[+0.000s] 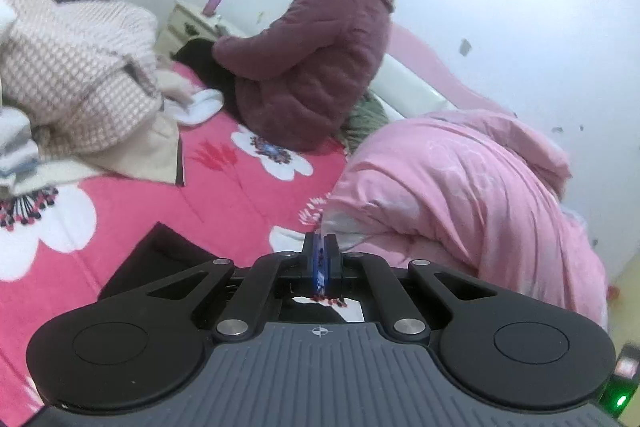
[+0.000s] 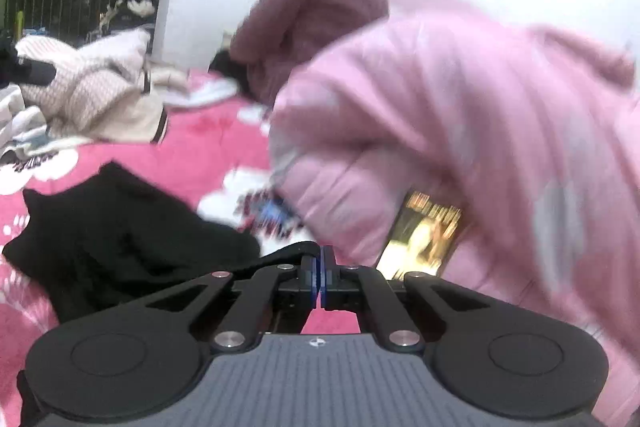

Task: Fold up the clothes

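In the left wrist view, the left claw (image 1: 320,247) was closed tight, its 2 pads pressed together over a thin edge of black cloth, and the black garment (image 1: 160,259) it belonged to spread out to the left on the pink flowered bedspread (image 1: 224,195). A pile of checked and cream clothes (image 1: 80,87) lay at the far left of the bed, a bunched pink quilt (image 1: 460,187) sat to the right, and a person in a purple padded coat (image 1: 308,67) sat on the bed facing away. In the blurred right wrist view, the right claw (image 2: 320,263) was also closed, pinching an edge of the same black garment (image 2: 120,239), which lay crumpled to its left on the bedspread. A phone with a lit screen (image 2: 424,239) rested against the pink quilt just right of the claw.
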